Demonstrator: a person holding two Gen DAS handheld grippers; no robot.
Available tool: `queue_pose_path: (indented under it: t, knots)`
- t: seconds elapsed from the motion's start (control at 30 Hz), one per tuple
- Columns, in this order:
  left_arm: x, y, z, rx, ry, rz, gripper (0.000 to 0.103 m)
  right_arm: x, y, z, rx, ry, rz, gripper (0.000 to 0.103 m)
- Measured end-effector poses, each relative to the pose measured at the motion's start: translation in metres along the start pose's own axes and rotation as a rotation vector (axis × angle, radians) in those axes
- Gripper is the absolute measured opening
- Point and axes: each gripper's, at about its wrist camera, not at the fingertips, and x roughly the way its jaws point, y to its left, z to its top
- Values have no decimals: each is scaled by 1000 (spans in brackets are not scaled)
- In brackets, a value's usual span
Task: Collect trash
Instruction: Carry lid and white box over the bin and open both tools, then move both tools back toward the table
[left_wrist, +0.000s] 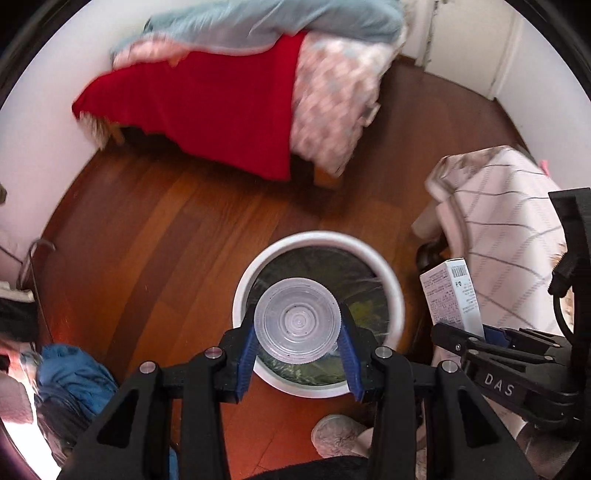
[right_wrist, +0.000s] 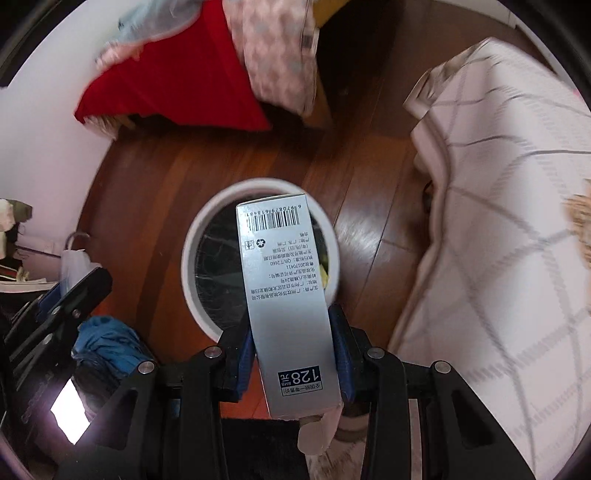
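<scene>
While poised above round white bin with dark liner (left_wrist: 318, 314), left claw (left_wrist: 297, 341) clamped on clear round plastic lid (left_wrist: 297, 324); right claw (right_wrist: 291, 354) clamped on tall silver printed carton (right_wrist: 286, 295). Risks: carton tilted, far end over bin's far rim, could tip out; lid could glance off rim. Bin contents dim, only yellow-green scraps discernible. Carton's lower end cut off.

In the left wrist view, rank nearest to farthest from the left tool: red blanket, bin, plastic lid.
1. Plastic lid, clamped in the left tool.
2. Bin, directly below on the floor.
3. Red blanket, draped at the room's far end.
</scene>
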Motion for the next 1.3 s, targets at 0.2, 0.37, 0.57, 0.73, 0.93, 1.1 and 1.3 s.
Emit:
queue_pose_path:
  t: [0.2, 0.37, 0.57, 0.73, 0.93, 1.1, 1.3]
  knots:
    - [47, 20, 0, -56, 97, -43, 36, 56, -1, 24, 2, 60, -25, 39]
    - [67, 27, -1, -100, 148, -94, 37, 79, 1, 35, -3, 74, -41, 39]
    - [73, 35, 2, -138, 169, -75, 70, 87, -2, 43, -13, 67, -45, 67]
    - [62, 49, 3, -156, 146, -29, 93, 76, 2, 37, -39, 52, -70, 85]
    - [46, 57, 2, -144, 118, 16, 100, 61, 8, 25, -58, 48, -94, 103]
    - [30, 60, -4, -141, 97, 26, 100, 44, 17, 10, -89, 44, -98, 103]
    - [0, 63, -14, -144, 65, 29, 101, 15, 23, -8, -107, 14, -93, 103]
